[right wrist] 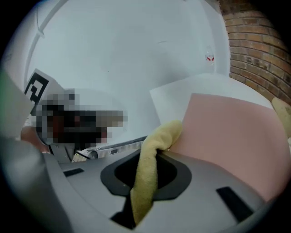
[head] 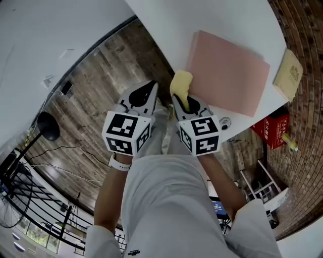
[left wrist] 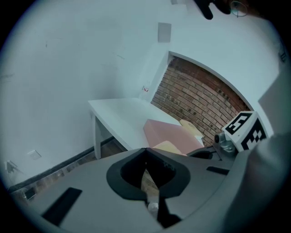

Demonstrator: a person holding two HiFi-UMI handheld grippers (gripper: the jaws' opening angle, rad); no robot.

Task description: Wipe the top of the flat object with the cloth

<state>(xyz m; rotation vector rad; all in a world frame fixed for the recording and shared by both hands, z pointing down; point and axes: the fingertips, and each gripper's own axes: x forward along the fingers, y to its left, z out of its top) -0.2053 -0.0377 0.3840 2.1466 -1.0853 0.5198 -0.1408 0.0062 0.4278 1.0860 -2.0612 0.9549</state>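
Right gripper (head: 183, 103) is clenched on cloth (head: 180, 82), at pad's (head: 229, 75) corner by table's (head: 174, 25) near edge. Cloth is judged soft, limp, light: best pinched bunched. Left gripper (head: 150, 89) is closed, empty.

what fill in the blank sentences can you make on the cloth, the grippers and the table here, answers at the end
1. The right gripper is shut on a ____ cloth.
2. The pink flat object lies on a ____ table.
3. The left gripper holds ____ between its jaws.
4. The wall behind the table is built of ____.

Missing words: yellow; white; nothing; brick
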